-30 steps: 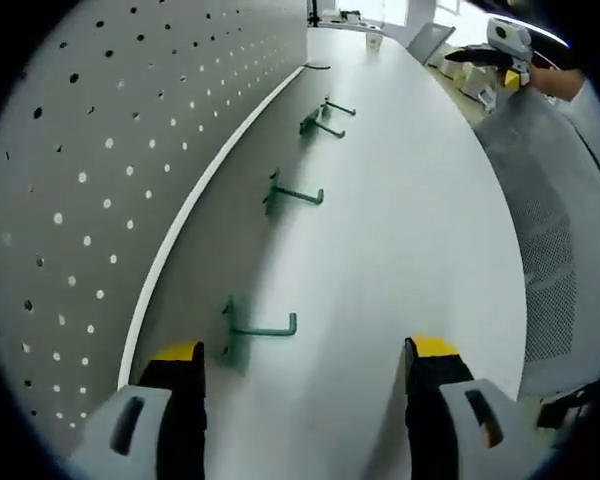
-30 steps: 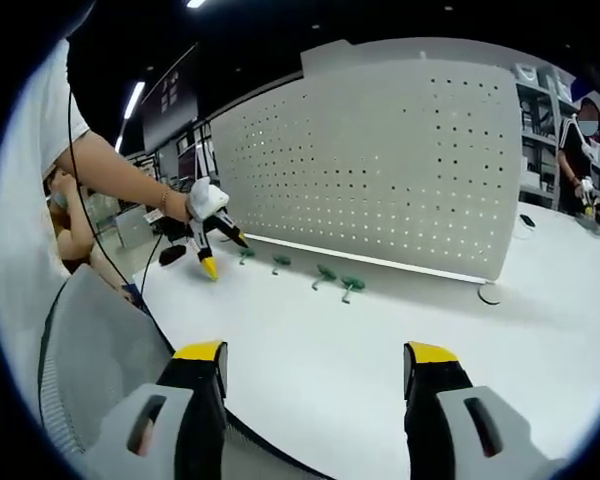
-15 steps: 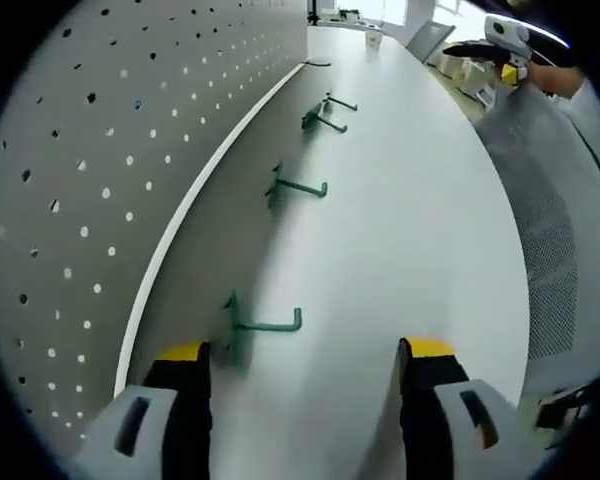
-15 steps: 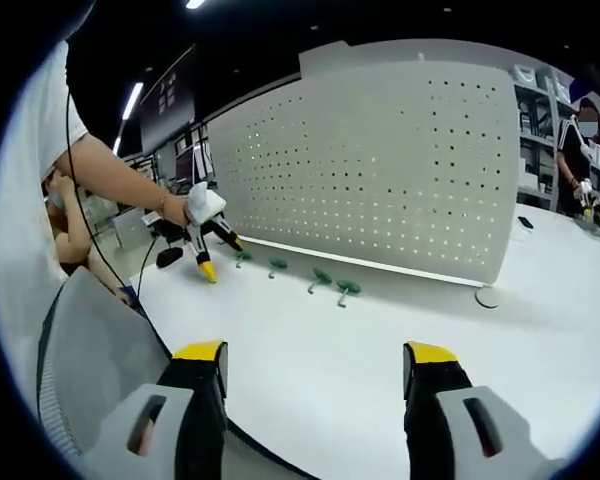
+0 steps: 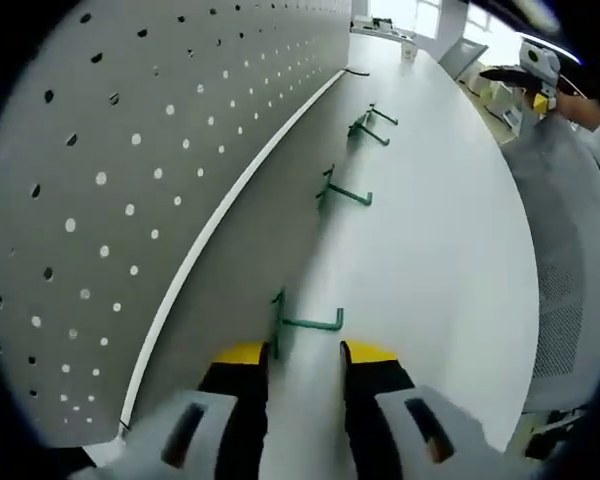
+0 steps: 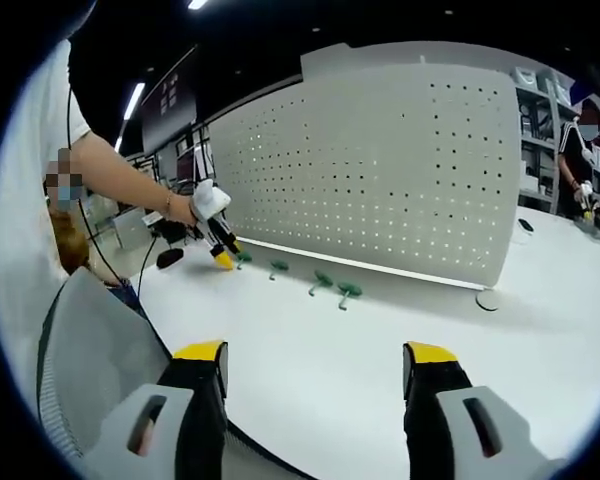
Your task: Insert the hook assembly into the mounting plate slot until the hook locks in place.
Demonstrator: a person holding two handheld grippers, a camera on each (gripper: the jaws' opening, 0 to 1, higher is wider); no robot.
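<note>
**Hook assembly at our left jaws, not yet gripped**

Hook assembly (image 5: 305, 323), the nearest of four green wire hooks, lies on the white tabletop (image 5: 430, 230) just beside the foot of the pegboard (image 5: 130, 150), which we take for the mounting plate. We judge this the pick-up step. Our left gripper (image 5: 304, 352) sits right at the hook with its yellow-tipped jaws narrowed but not pressed together; the hook's flat back plate and thin stem lie just ahead of the tips, and we cannot tell whether they touch it. Next we need to close on the stem, lift, and turn the back plate toward a hole.

Our right gripper (image 6: 315, 365) hangs well apart over the table, jaws spread and holding nothing.

The board is matte grey sheet with regular round holes; the hooks are slender, bent up at the end.
</note>
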